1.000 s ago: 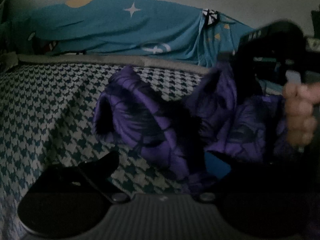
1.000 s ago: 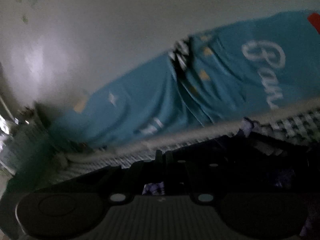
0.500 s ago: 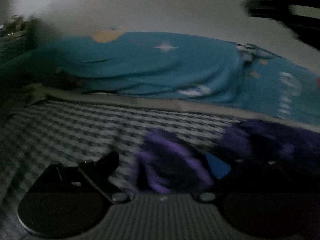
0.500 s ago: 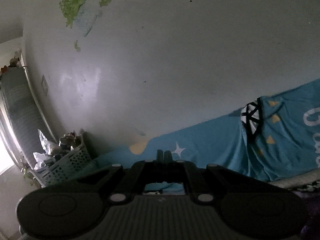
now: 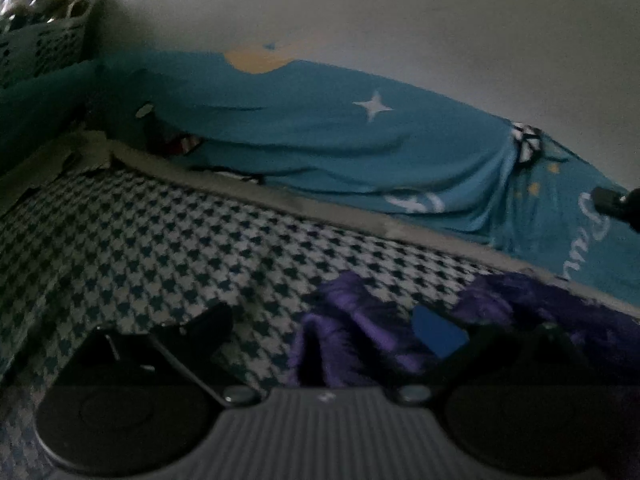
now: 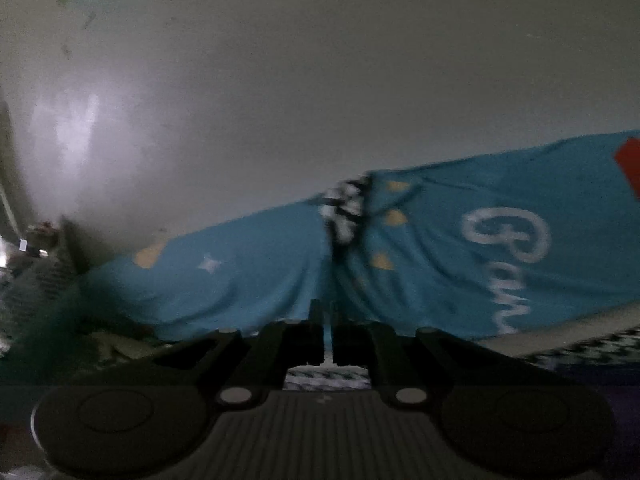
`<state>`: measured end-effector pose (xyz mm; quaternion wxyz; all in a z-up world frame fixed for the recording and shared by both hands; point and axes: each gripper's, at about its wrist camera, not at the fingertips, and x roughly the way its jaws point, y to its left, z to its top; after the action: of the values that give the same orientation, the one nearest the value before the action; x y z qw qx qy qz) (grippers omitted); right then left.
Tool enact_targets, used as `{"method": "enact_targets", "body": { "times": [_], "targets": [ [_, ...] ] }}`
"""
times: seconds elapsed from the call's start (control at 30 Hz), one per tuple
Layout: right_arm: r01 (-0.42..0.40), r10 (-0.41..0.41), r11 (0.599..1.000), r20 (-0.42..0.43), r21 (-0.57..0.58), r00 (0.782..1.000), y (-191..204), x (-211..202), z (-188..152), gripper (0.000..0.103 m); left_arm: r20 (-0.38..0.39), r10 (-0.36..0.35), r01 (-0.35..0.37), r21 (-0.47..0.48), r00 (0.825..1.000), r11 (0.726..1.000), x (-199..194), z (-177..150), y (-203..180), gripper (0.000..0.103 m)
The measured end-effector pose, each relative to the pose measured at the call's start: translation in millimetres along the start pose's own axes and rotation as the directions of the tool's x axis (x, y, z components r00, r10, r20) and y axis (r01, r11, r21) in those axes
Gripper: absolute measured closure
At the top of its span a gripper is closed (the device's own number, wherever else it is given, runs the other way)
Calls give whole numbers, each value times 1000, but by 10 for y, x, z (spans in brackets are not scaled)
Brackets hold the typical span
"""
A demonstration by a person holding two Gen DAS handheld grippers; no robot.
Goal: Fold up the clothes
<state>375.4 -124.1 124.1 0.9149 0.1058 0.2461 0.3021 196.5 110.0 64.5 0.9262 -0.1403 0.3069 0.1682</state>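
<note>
A crumpled purple garment [image 5: 516, 312] with dark markings lies on the houndstooth bed cover [image 5: 160, 248], low and right in the left wrist view. My left gripper [image 5: 320, 328] is open, its left finger [image 5: 204, 328] over the cover and its blue-padded right finger [image 5: 438, 330] against the purple cloth. My right gripper [image 6: 327, 336] is shut, fingers together with nothing visible between them, raised and pointing at the teal sheet and wall. The garment barely shows in the right wrist view, as a dark purple edge [image 6: 616, 384] at lower right.
A teal printed sheet [image 5: 340, 152] is heaped along the far side of the bed against a pale wall [image 6: 320, 80]. A plastic basket [image 5: 36, 44] with items stands at far left. The right gripper's tip [image 5: 618, 204] shows at the right edge.
My left gripper has risen and tilted, so the purple garment now sits low in view. My right gripper swung up toward the wall, then dipped back toward the teal sheet, staying shut.
</note>
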Motion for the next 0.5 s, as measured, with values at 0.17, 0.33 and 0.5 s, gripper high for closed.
{"method": "enact_targets", "body": {
  "times": [0.17, 0.33, 0.5],
  "targets": [
    [113, -114, 993, -48, -21, 992, -336, 49, -87, 72, -8, -46, 46, 58, 999, 997, -1, -73, -166, 1],
    [227, -229, 973, -96, -33, 969, -644, 149, -209, 58, -21, -70, 72, 93, 997, 993, 6, -148, -257, 1],
    [279, -283, 959, -128, -49, 950, -855, 198, -333, 43, -47, -93, 98, 105, 995, 990, 24, -198, -316, 1]
  ]
}}
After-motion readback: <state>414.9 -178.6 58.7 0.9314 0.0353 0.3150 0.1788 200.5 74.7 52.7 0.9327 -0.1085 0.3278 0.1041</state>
